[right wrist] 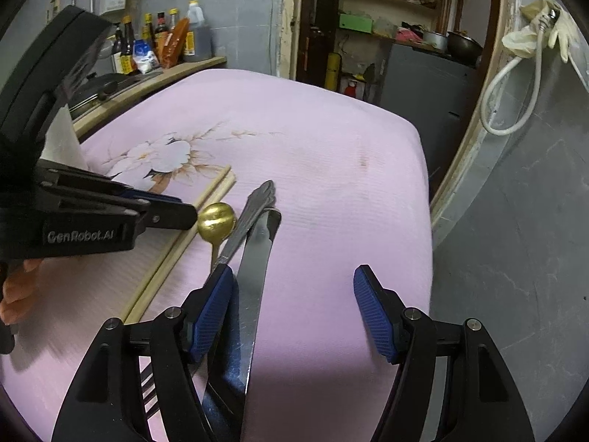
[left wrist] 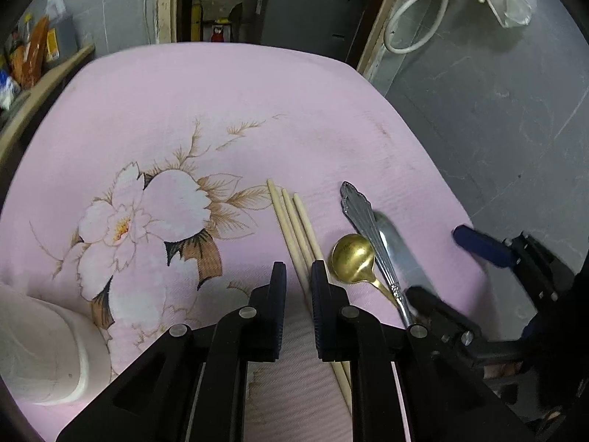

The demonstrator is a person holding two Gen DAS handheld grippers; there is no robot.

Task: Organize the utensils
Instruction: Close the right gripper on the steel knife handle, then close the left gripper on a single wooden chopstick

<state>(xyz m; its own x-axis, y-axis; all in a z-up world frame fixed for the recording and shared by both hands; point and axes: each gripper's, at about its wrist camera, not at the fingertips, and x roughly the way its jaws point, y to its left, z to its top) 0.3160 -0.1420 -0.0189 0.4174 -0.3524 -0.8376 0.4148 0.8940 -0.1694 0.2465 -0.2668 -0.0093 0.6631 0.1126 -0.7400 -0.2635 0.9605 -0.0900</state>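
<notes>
At the table's near left corner sits a white container (left wrist: pixel 55 350), probably where the utensils belong. To its right, the left tool (left wrist: pixel 299 283) has its jaws drawn narrow around the chopsticks (left wrist: pixel 291 221), which lie on the pink cloth of the table (left wrist: pixel 257 110) and run back from the near edge. A sliver of cloth shows beside the left pad, so the pinch looks unfinished. To do this well, gather all three sticks squarely between the pads before lifting, or one may slip out. Next come the gold spoon (left wrist: pixel 351 258), the fork (left wrist: pixel 362 217) and the knife (left wrist: pixel 401 250). The right tool (right wrist: pixel 294 294) is spread wide and holds nothing, with the knife just beside its left pad.

Only the left wrist view shows the container and three separate stick tips. Only the right wrist view shows the fork's tines near the table's near edge, the left tool side-on, and the person's fingers (right wrist: pixel 14 294).
</notes>
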